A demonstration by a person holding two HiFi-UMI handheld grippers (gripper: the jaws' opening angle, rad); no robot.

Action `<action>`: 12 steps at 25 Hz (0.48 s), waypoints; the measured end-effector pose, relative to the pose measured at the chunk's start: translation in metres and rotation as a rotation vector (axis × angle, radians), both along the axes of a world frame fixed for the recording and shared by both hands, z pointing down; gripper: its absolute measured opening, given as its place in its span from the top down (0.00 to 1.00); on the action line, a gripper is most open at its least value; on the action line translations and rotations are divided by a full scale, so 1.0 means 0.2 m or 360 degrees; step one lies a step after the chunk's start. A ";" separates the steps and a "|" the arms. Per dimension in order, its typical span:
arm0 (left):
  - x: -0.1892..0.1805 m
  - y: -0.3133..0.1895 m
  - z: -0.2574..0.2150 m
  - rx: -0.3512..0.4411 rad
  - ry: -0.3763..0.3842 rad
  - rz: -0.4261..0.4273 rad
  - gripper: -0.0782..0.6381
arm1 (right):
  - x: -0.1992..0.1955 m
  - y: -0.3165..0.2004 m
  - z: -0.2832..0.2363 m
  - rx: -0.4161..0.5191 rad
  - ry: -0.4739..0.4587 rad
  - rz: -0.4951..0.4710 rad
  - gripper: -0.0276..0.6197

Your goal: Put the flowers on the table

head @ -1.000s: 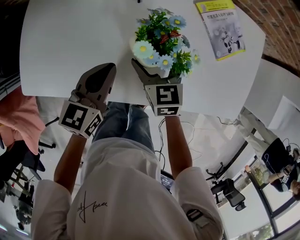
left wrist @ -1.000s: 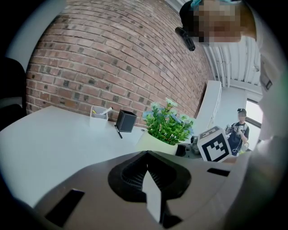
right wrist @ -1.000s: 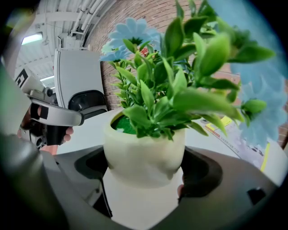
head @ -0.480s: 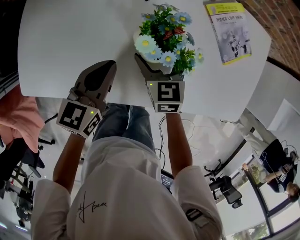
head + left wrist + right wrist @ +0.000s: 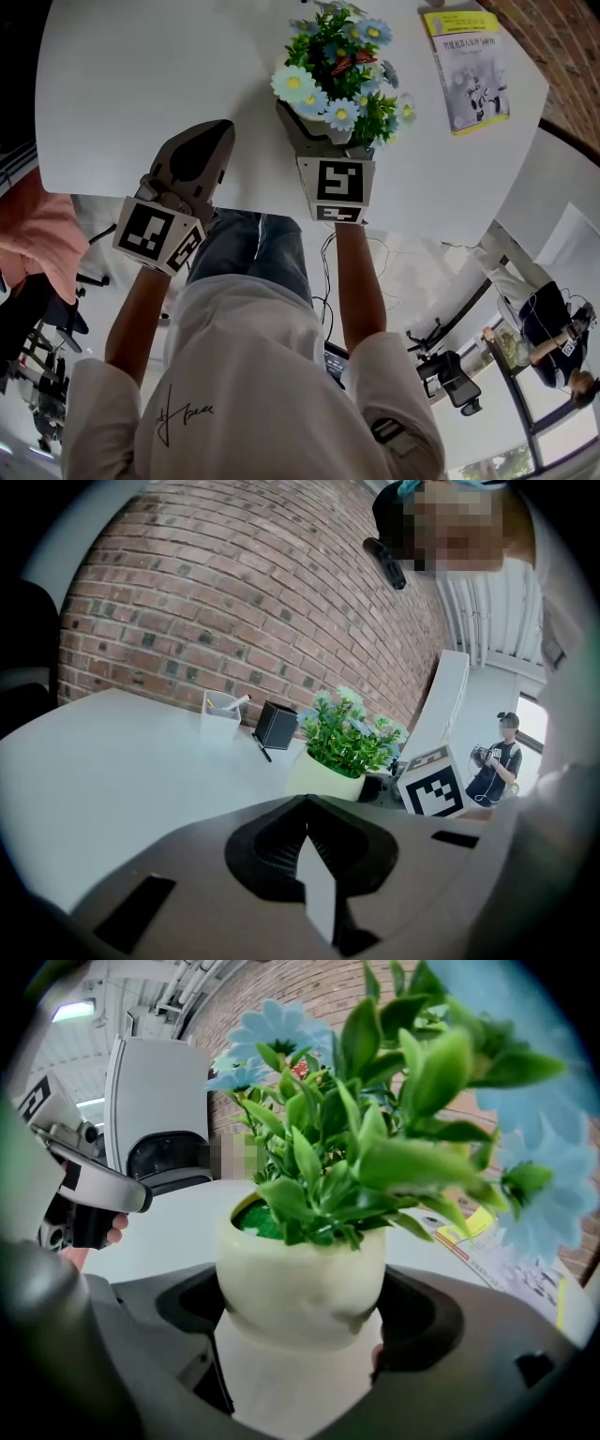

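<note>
A cream pot of blue flowers and green leaves (image 5: 339, 73) is over the white table (image 5: 141, 75) near its front edge. My right gripper (image 5: 315, 131) is shut on the pot (image 5: 300, 1274), its jaws pressed on both sides of the base. Whether the pot touches the tabletop I cannot tell. My left gripper (image 5: 214, 141) is shut and holds nothing, at the table's front edge to the left of the pot. In the left gripper view its jaws (image 5: 307, 850) meet, and the potted flowers (image 5: 337, 757) stand ahead to the right.
A yellow-edged booklet (image 5: 471, 67) lies on the table right of the flowers. A white pen holder (image 5: 222, 708) and a black box (image 5: 277, 725) stand at the table's far side by a brick wall. A person (image 5: 495, 758) stands in the background.
The right gripper has carried the pot farther in over the table and slightly right. The left gripper has barely moved.
</note>
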State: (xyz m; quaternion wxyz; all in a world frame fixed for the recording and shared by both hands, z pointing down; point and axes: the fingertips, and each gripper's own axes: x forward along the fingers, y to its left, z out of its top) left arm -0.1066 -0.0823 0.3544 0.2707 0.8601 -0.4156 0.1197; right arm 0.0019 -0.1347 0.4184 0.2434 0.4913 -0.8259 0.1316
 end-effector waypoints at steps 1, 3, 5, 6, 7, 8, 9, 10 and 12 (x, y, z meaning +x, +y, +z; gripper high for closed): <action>0.00 0.00 0.00 -0.0001 -0.0002 0.0001 0.89 | 0.00 0.00 0.00 0.0001 0.0002 0.0002 0.22; 0.00 0.01 0.00 -0.0002 -0.0004 0.0001 0.89 | 0.00 0.00 0.01 -0.0003 -0.0006 0.0007 0.22; 0.00 0.01 0.00 -0.0004 -0.0003 -0.0004 0.89 | 0.00 0.00 0.01 -0.0007 -0.0009 0.0011 0.22; 0.00 0.01 0.00 -0.0005 -0.0003 -0.0005 0.89 | 0.00 0.00 0.01 -0.0008 -0.0009 0.0013 0.22; 0.00 0.02 0.01 -0.0007 -0.0005 -0.0005 0.89 | 0.00 0.00 0.02 -0.0009 -0.0012 0.0015 0.22; 0.00 0.02 0.01 -0.0009 -0.0008 -0.0003 0.89 | 0.00 0.00 0.02 -0.0009 -0.0016 0.0017 0.22; 0.00 0.02 0.01 -0.0010 -0.0010 -0.0002 0.89 | 0.00 0.00 0.02 -0.0008 -0.0022 0.0017 0.22; 0.00 0.03 0.02 -0.0009 -0.0013 -0.0001 0.89 | 0.00 0.00 0.02 -0.0005 -0.0024 0.0015 0.22; 0.00 0.02 0.02 -0.0006 -0.0017 -0.0004 0.89 | 0.00 0.00 0.03 0.0000 -0.0018 0.0010 0.22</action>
